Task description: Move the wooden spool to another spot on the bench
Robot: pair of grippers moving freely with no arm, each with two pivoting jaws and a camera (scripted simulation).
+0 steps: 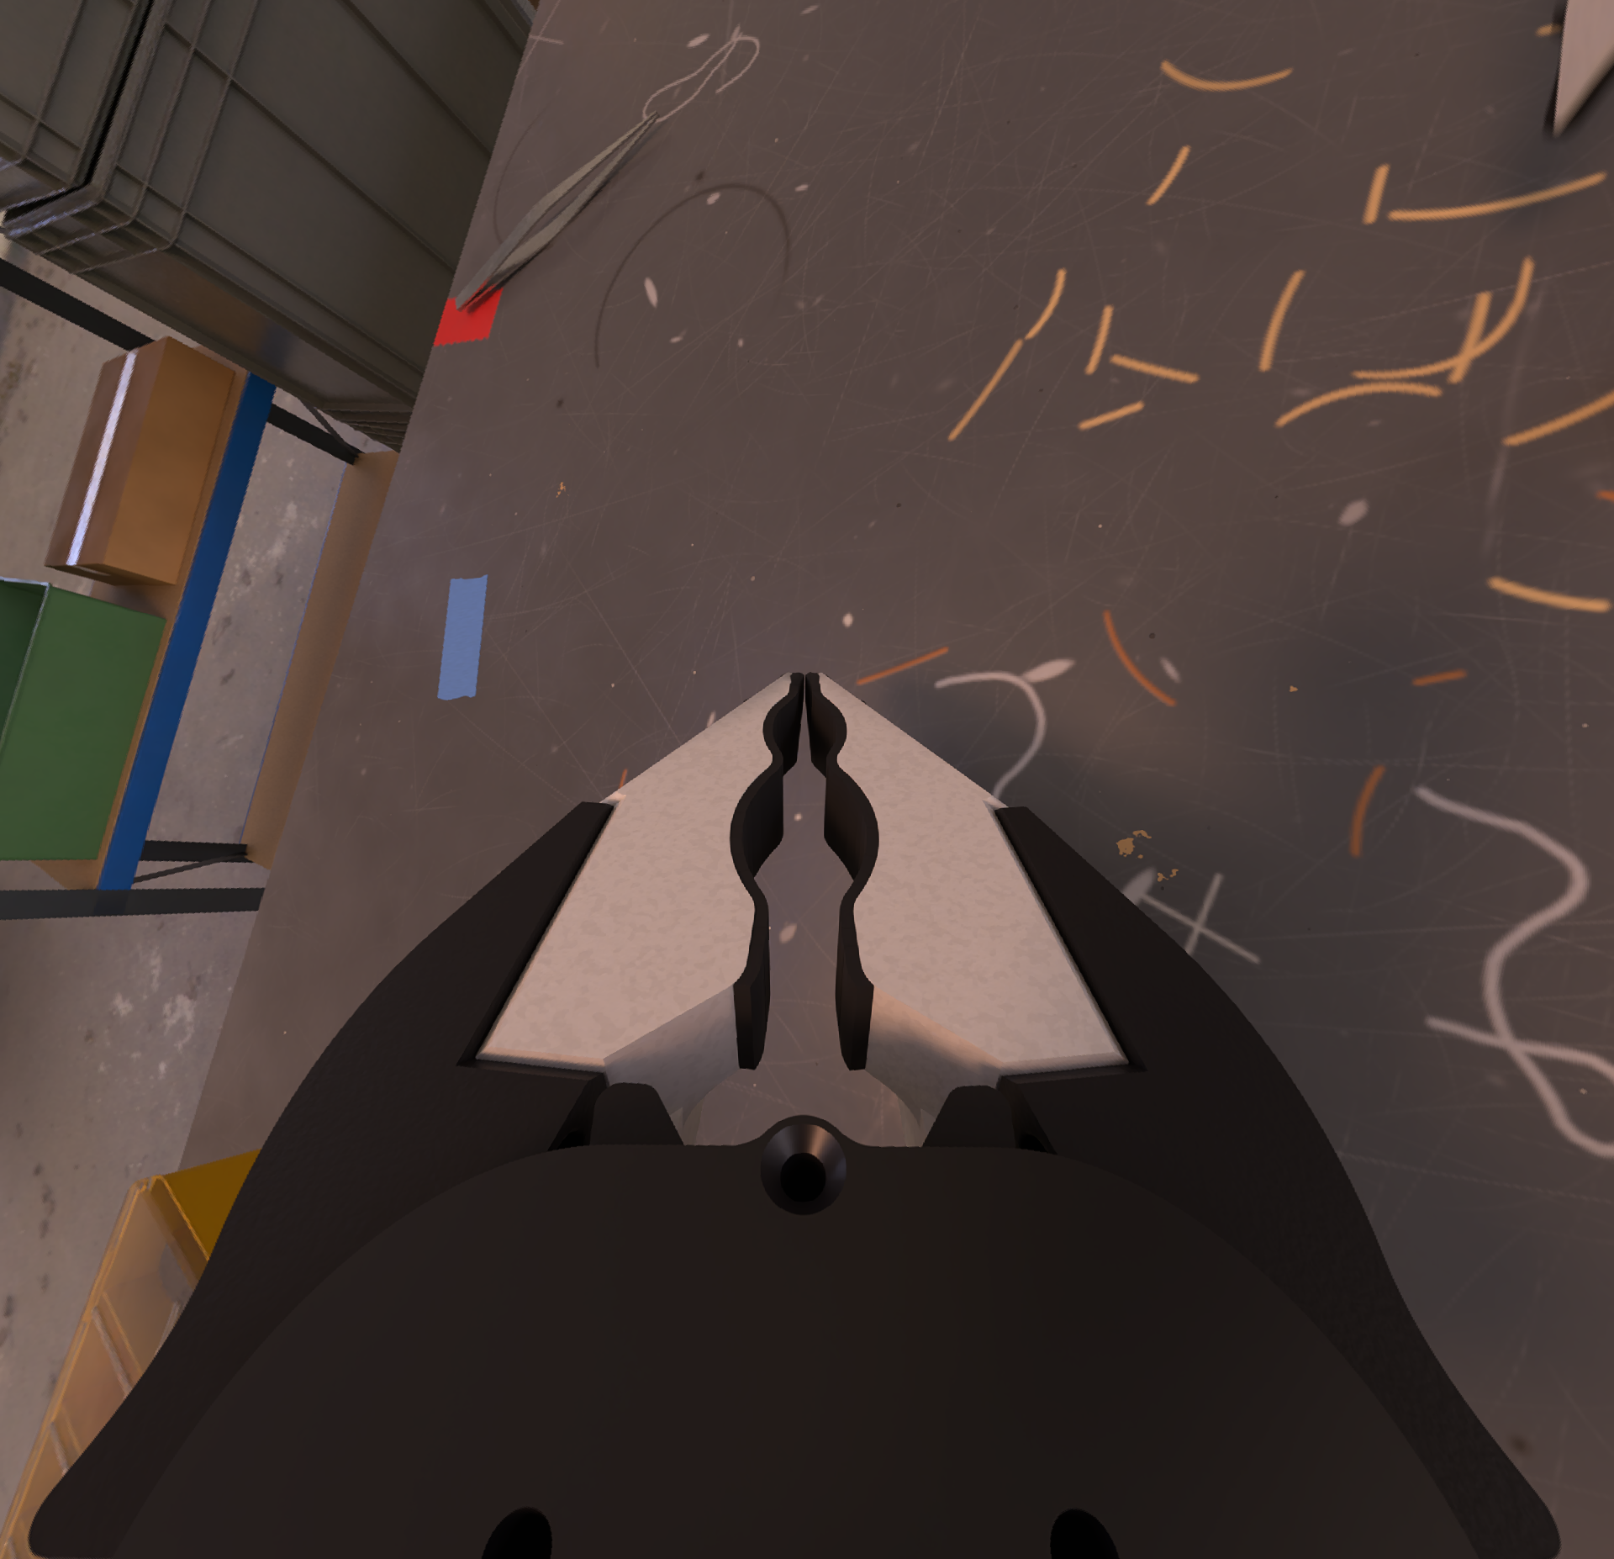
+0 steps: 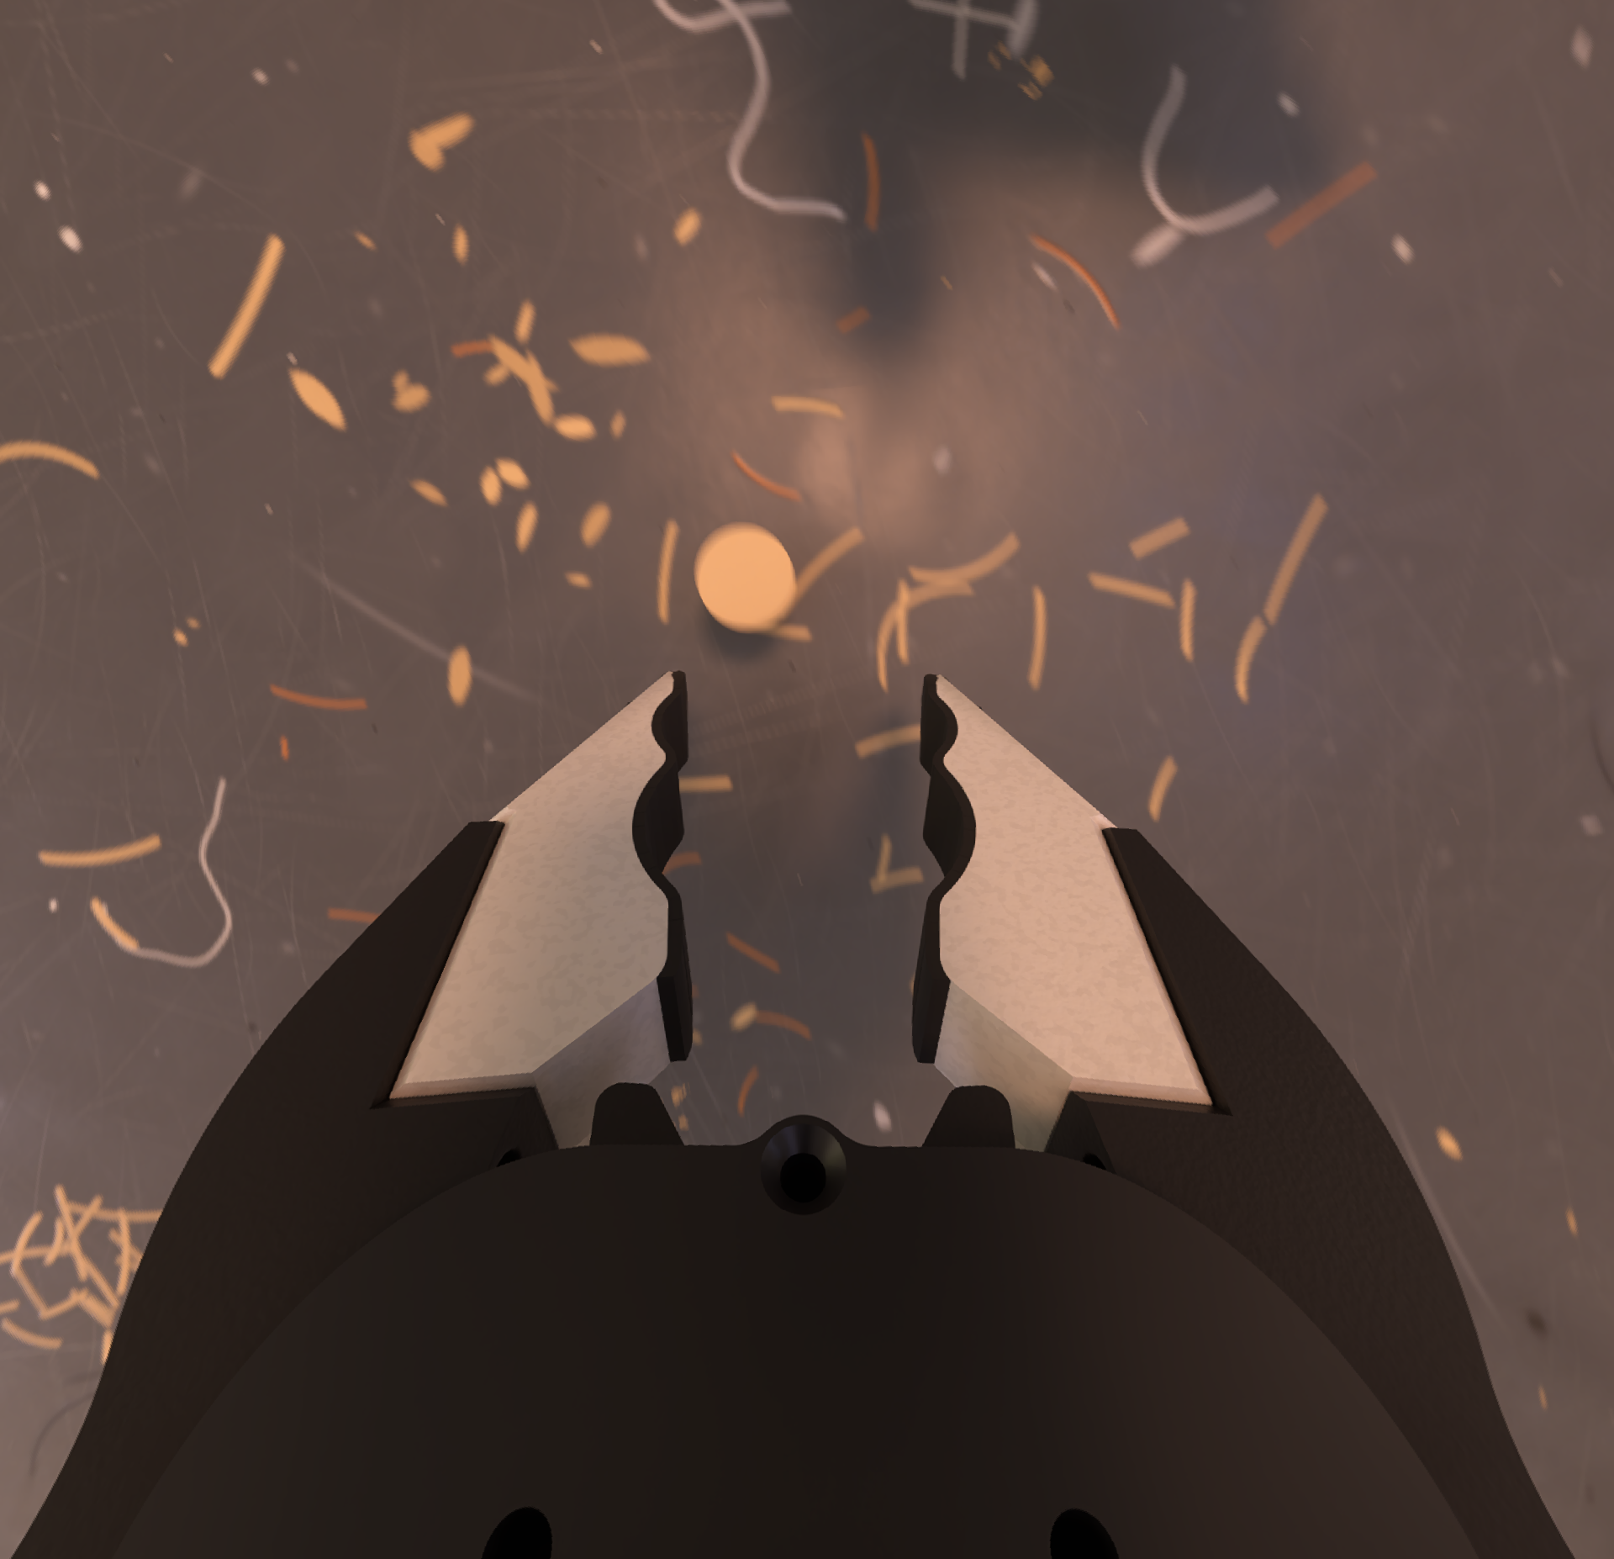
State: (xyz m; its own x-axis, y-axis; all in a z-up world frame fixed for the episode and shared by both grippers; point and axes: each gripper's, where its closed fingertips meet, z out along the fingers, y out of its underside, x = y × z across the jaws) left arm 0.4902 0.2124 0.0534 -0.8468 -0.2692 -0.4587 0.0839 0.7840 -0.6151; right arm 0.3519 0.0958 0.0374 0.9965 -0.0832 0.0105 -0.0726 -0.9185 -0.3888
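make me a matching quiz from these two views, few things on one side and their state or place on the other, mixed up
Column one:
1. left claw
2. right claw
3. round pale wooden spool
4. strip of blue tape

Column two:
a. stuck flat near the edge of the scratched grey bench
b. open, nothing between its fingers
c. shut, fingertips together, holding nothing
d. standing on the bench just ahead of the open fingertips, slightly to their left in the picture, untouched

Pairs: 1-c, 2-b, 3-d, 4-a
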